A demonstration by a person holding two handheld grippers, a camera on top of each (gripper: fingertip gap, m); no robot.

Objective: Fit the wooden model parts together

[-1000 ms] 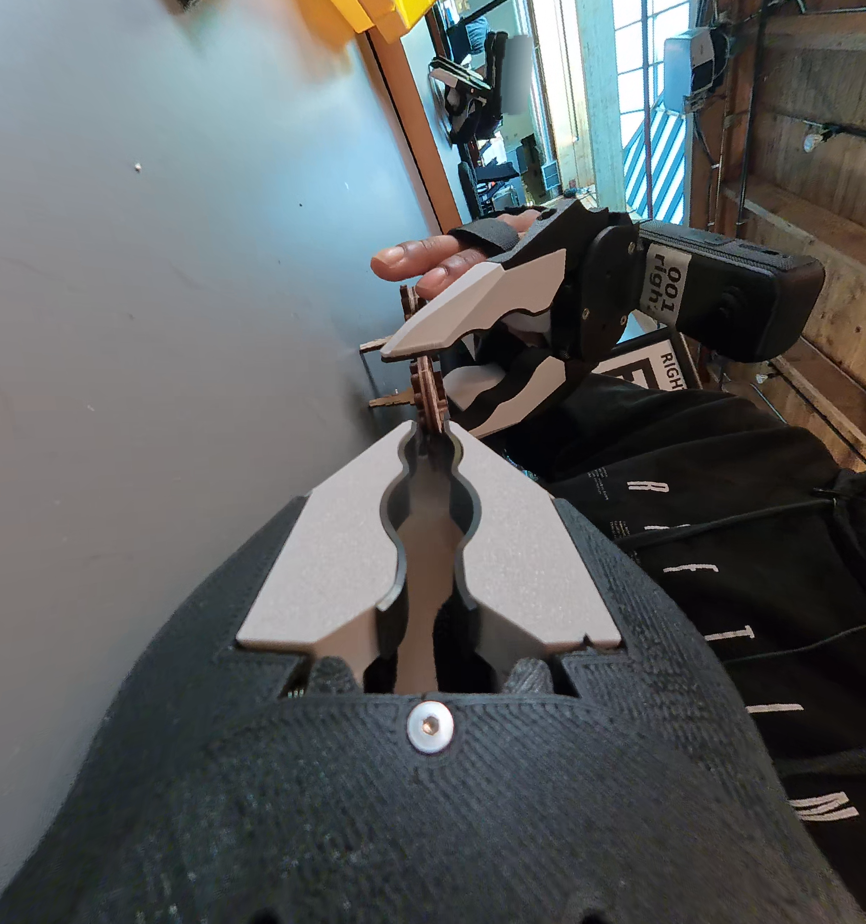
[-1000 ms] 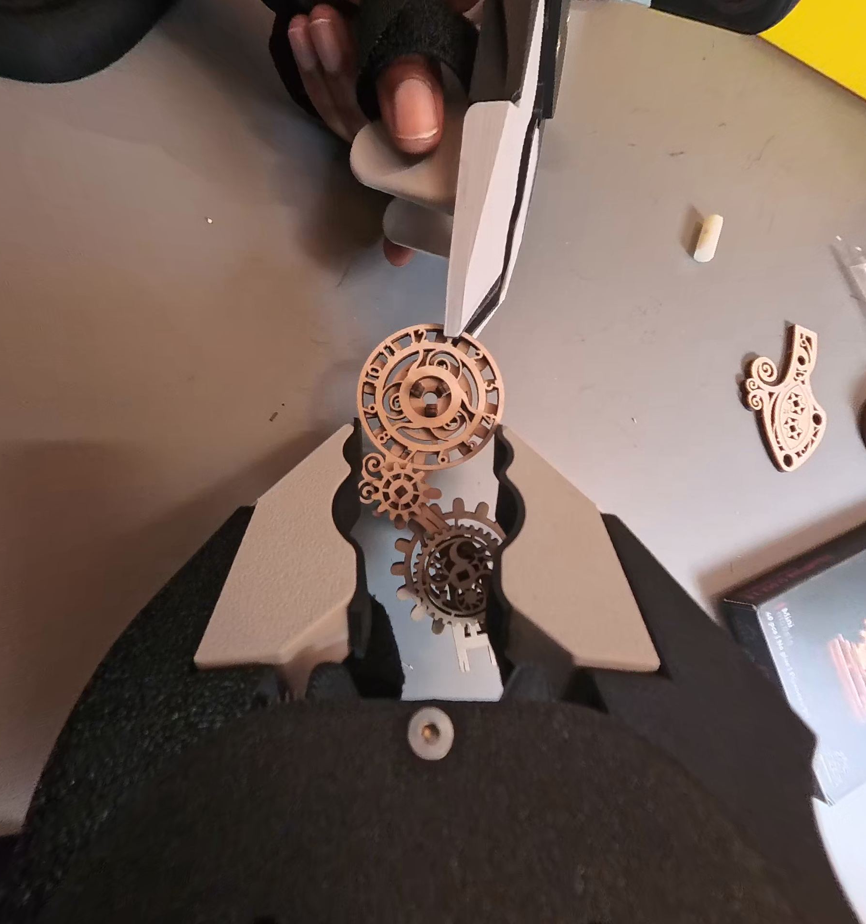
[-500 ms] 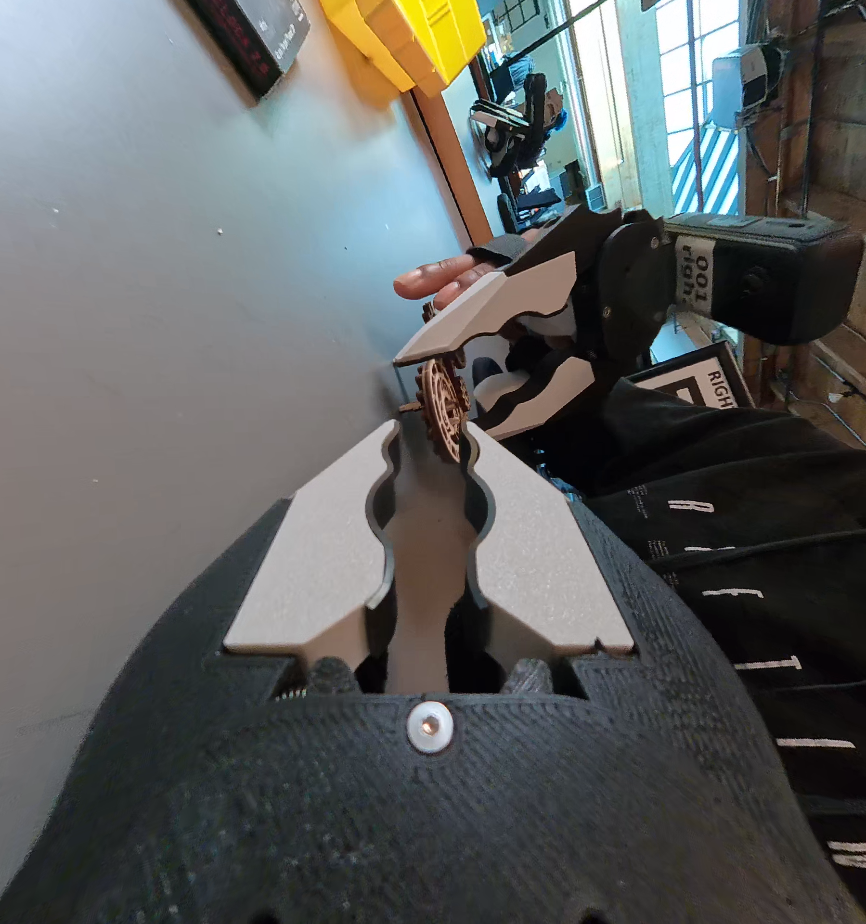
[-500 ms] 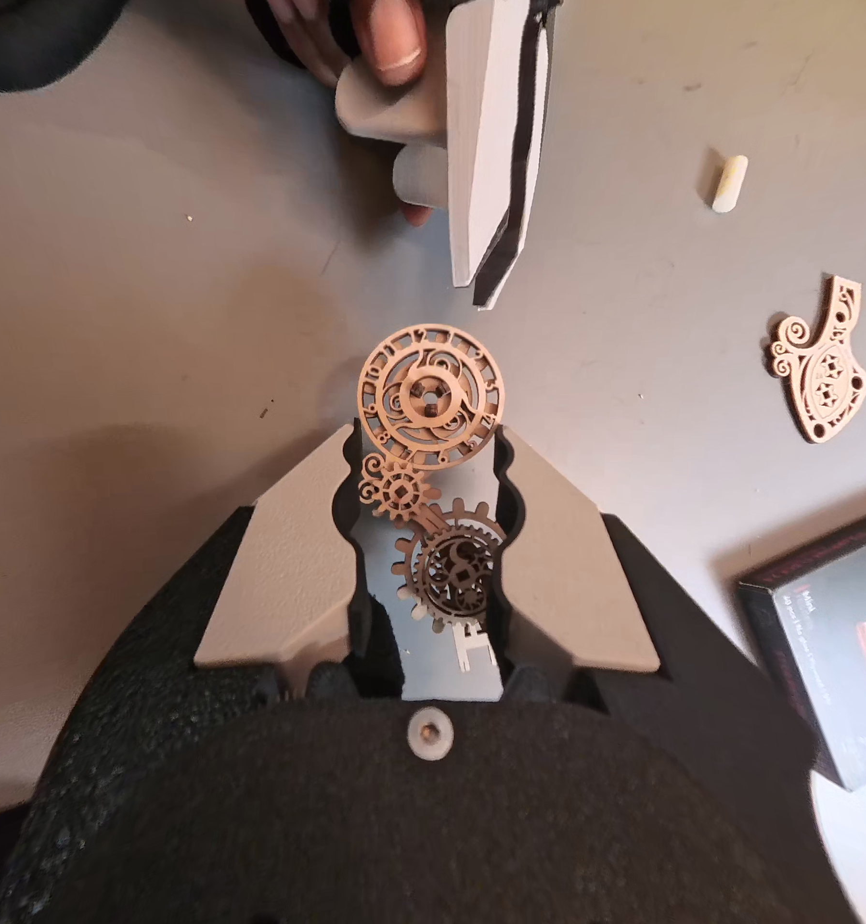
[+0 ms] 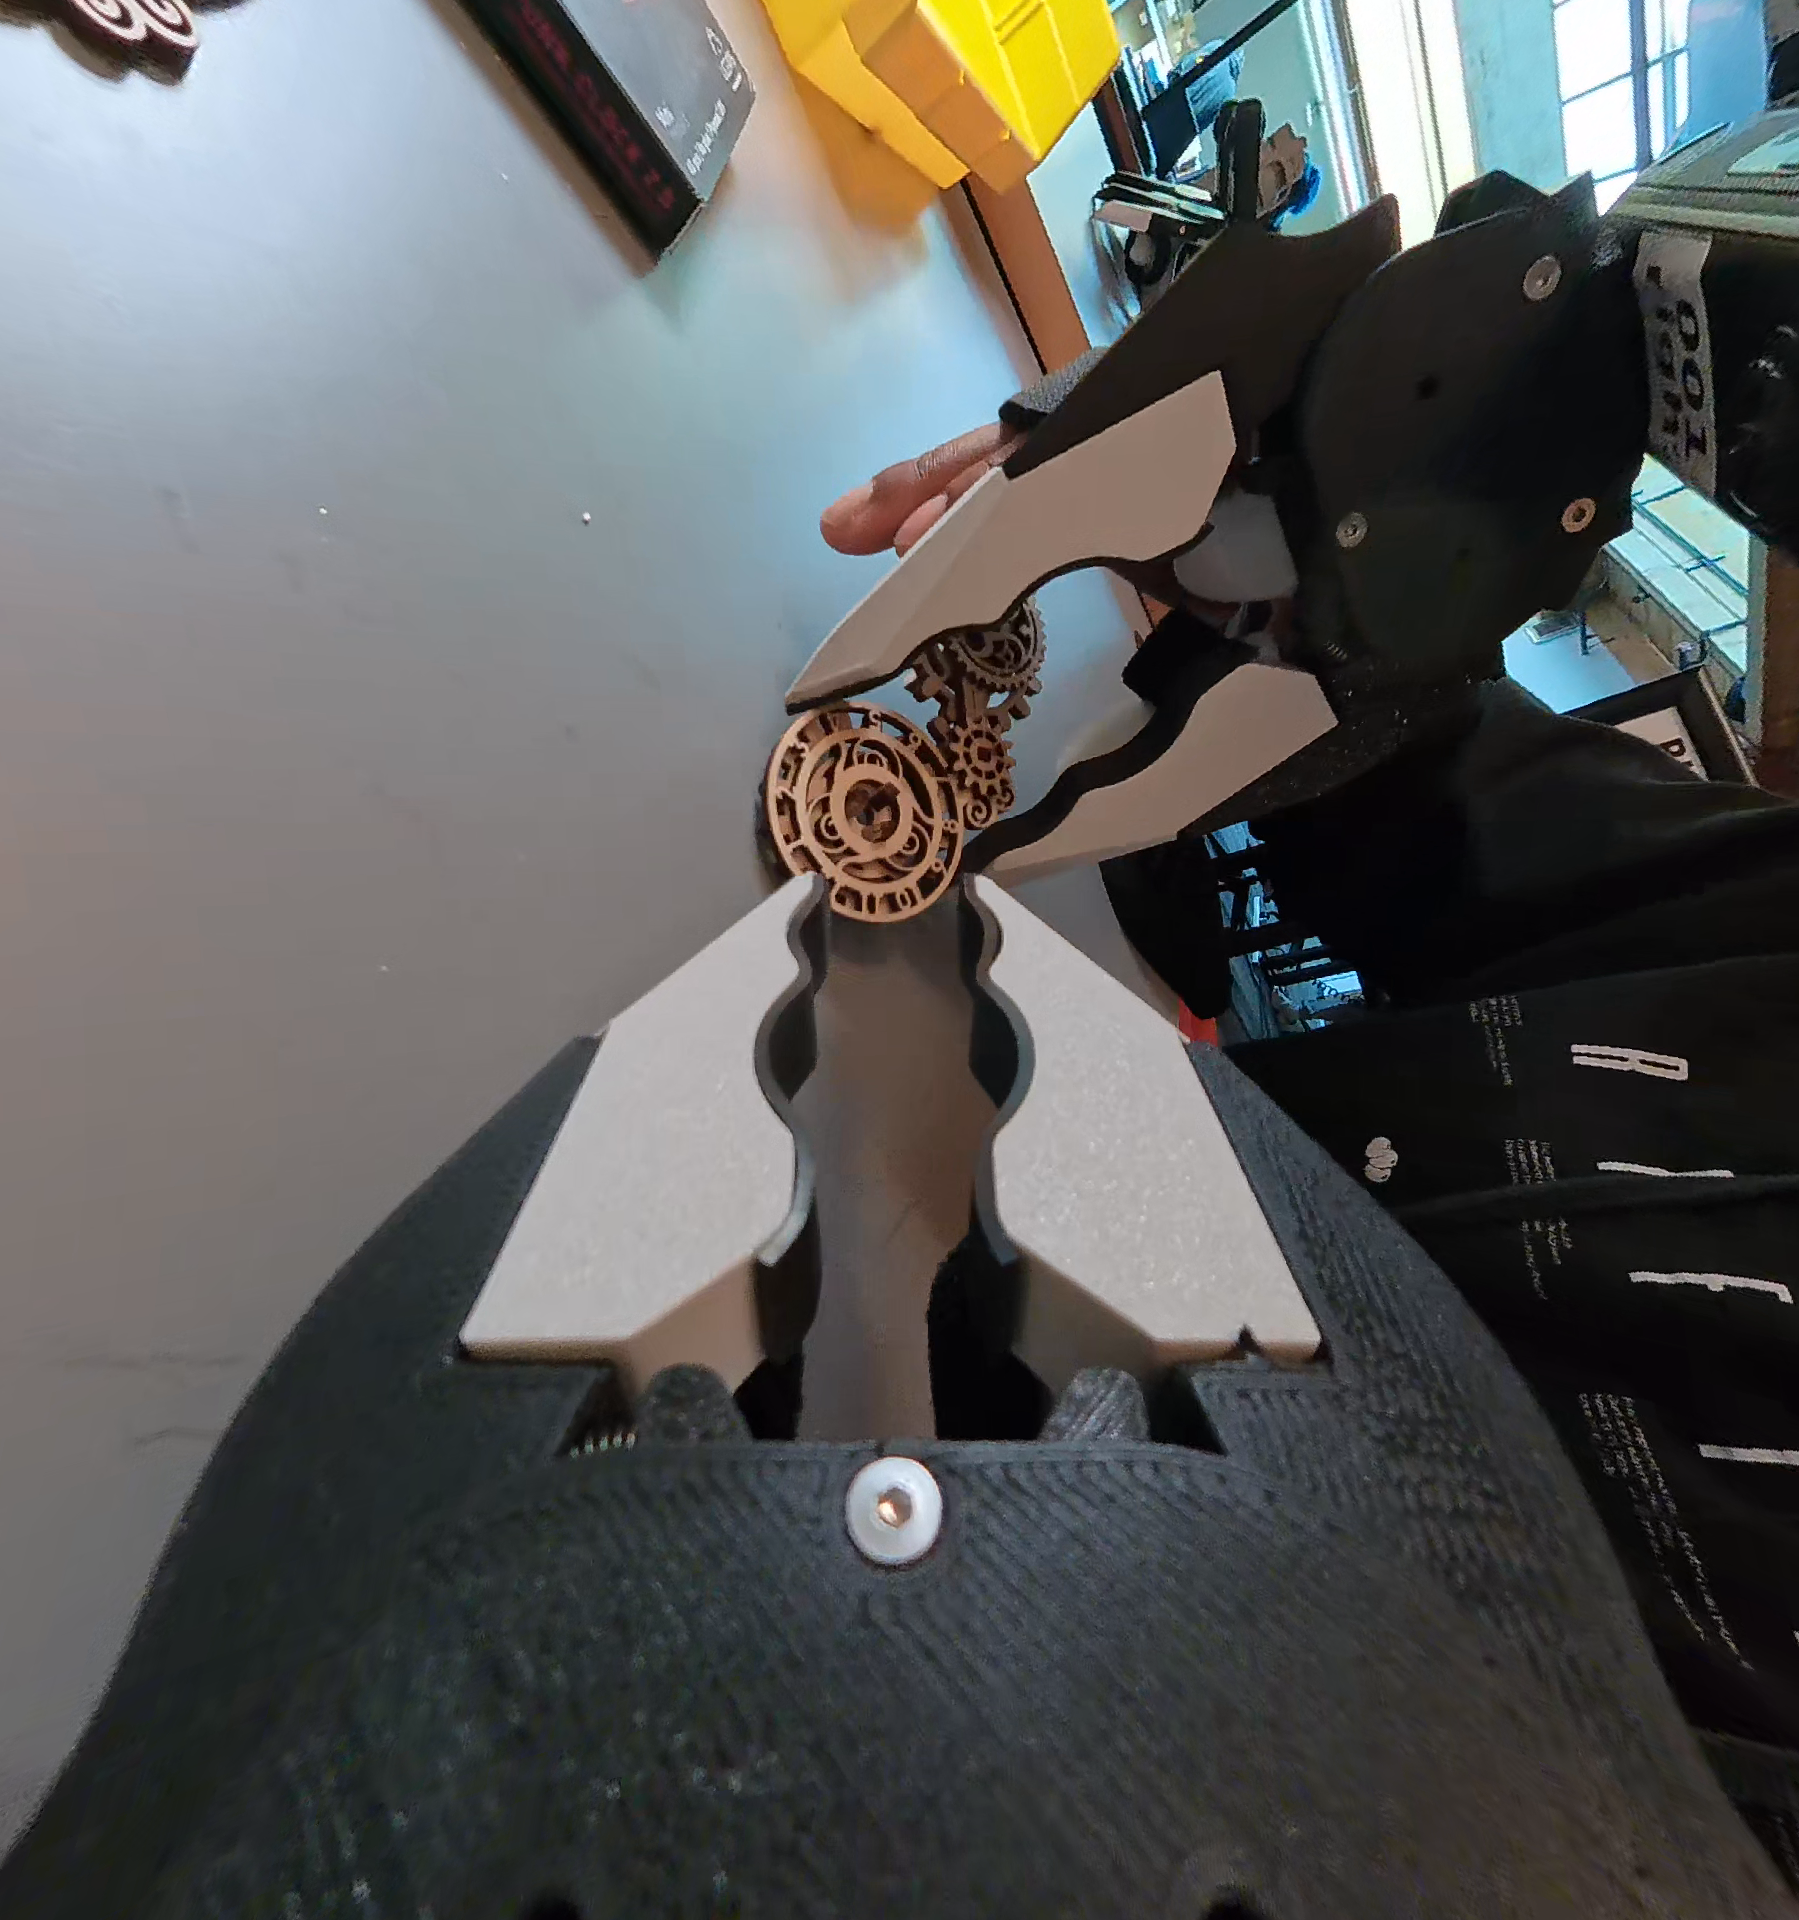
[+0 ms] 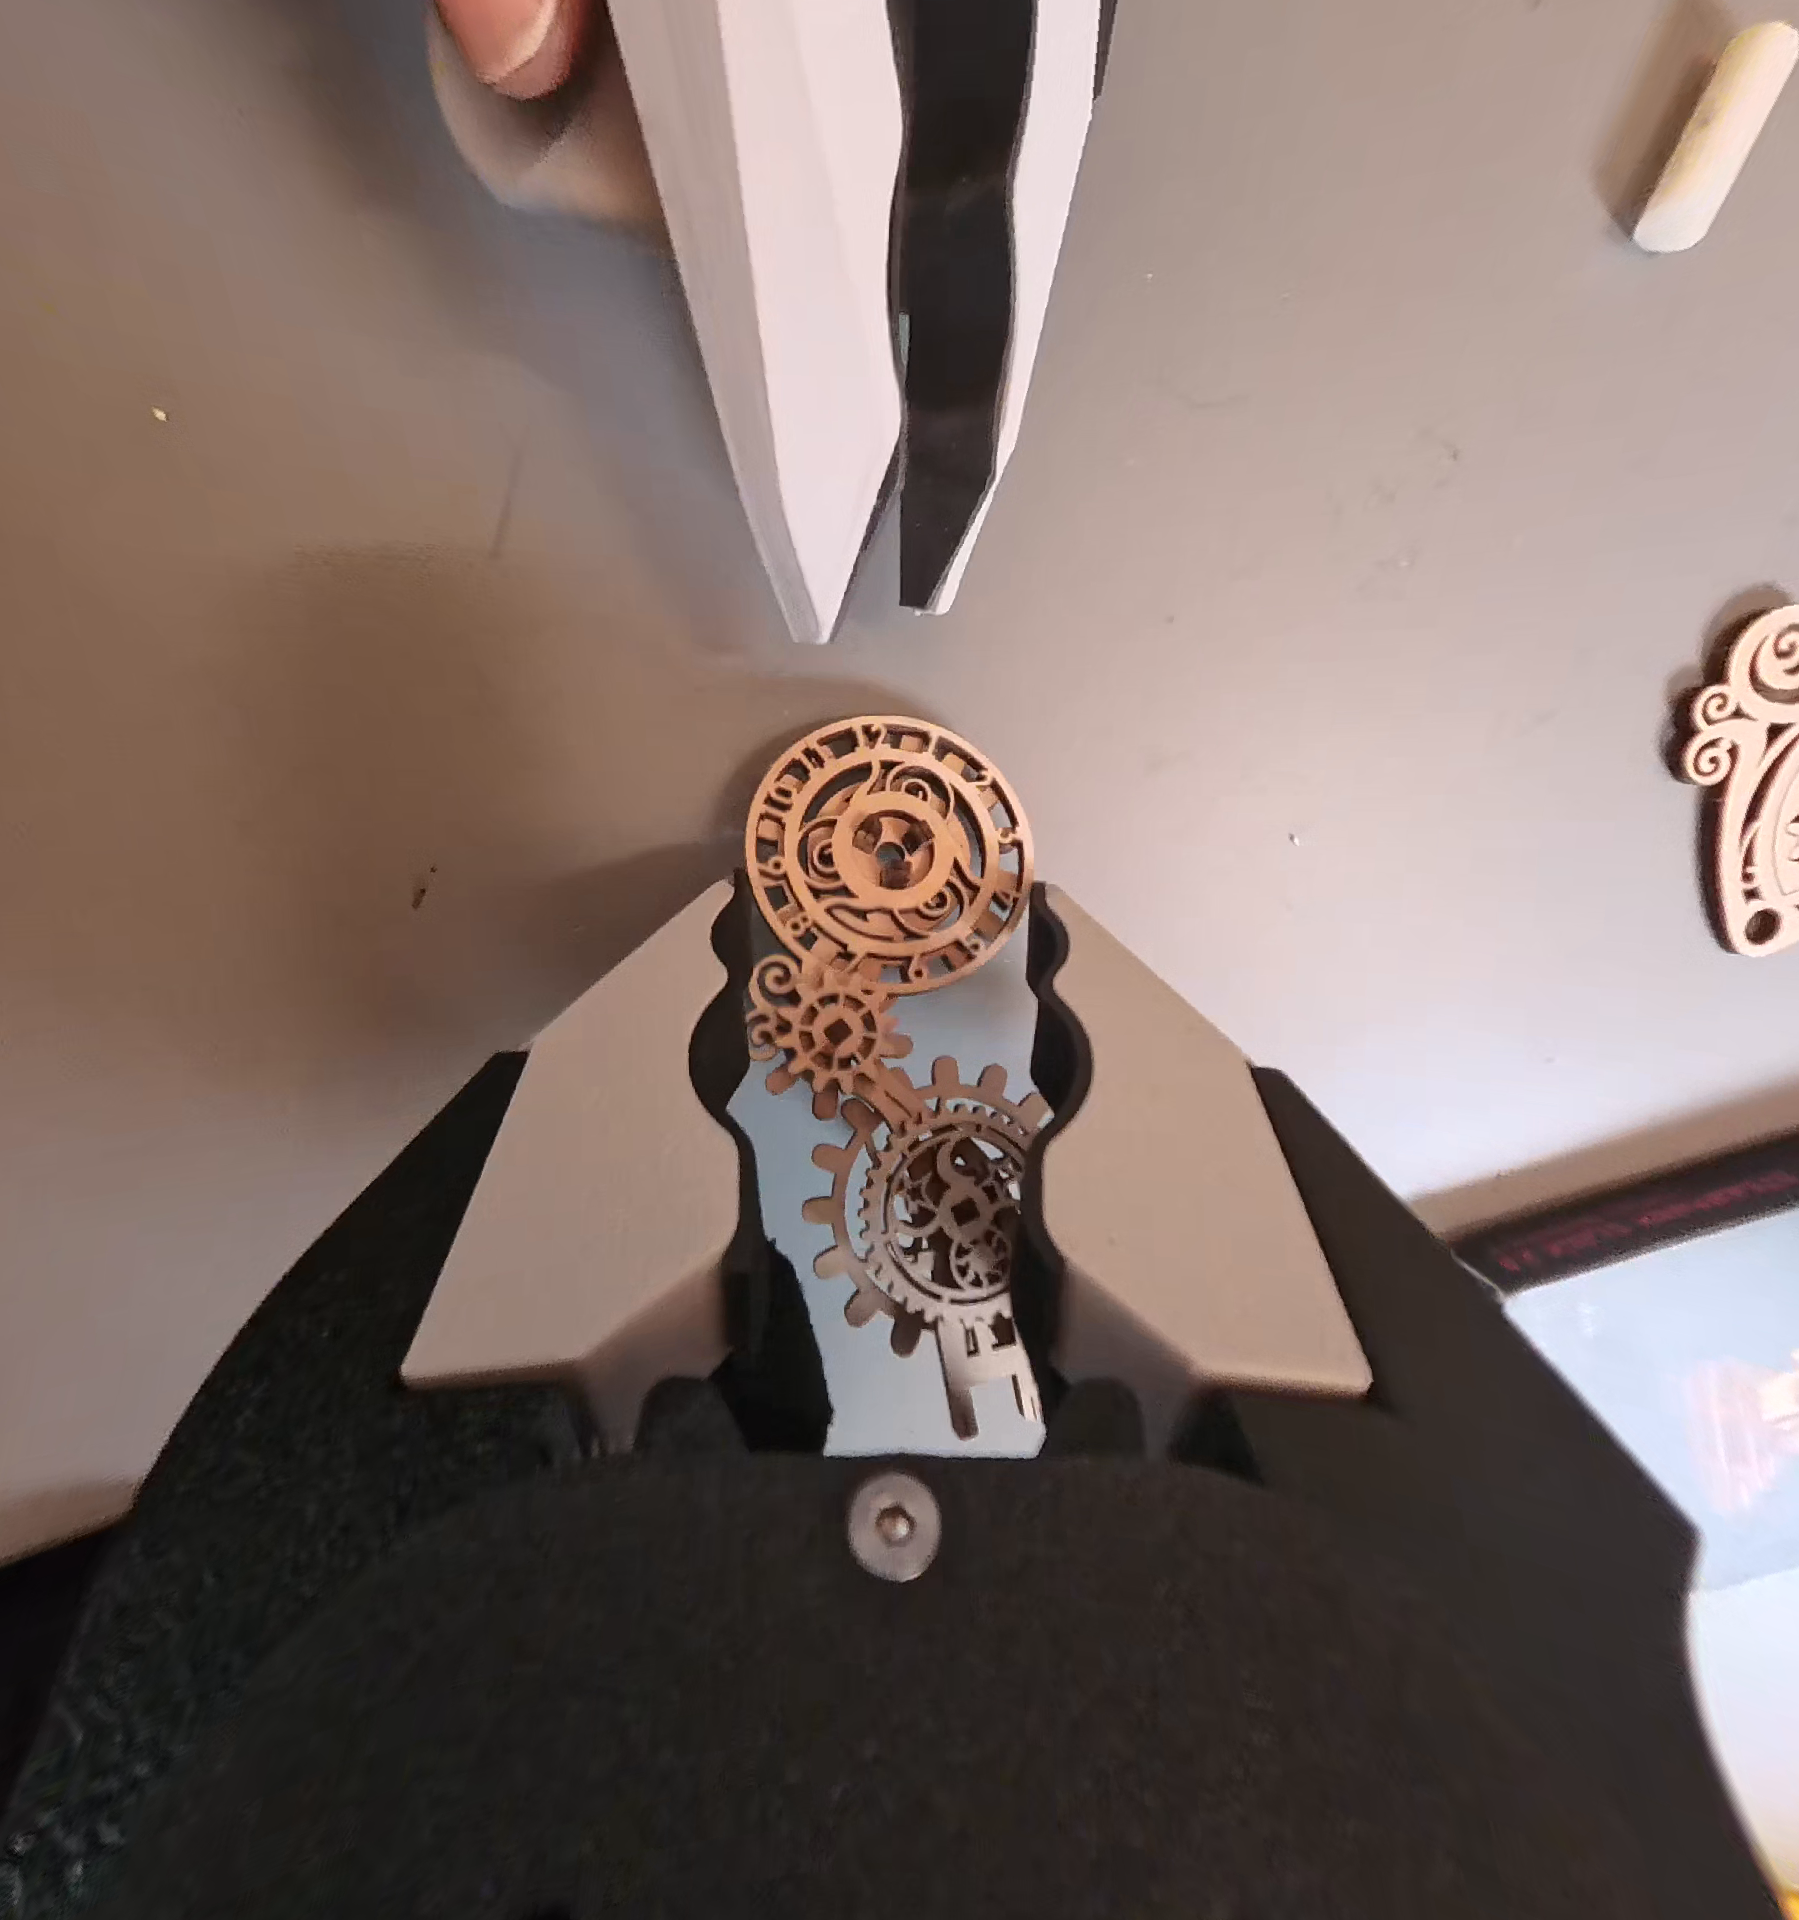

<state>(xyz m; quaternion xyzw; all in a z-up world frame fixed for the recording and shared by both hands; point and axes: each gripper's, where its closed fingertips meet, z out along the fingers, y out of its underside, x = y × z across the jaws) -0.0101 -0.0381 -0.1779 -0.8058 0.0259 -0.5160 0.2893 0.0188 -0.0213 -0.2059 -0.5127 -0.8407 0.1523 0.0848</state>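
I am seeing the wooden clock-and-gear piece (image 6: 900,987) sitting clamped between my right gripper's (image 6: 887,914) jaws: a flat tan fretwork strip with a round dial at its 12 o'clock end poking past the fingertips, a small cog below it, a larger gear toward 5 o'clock and a slotted tab at the base. A second wooden part (image 6: 1778,800), pale, scrolled and shield-shaped, is lying flat on the grey bench (image 6: 251,520) out at 3 o'clock, well apart.
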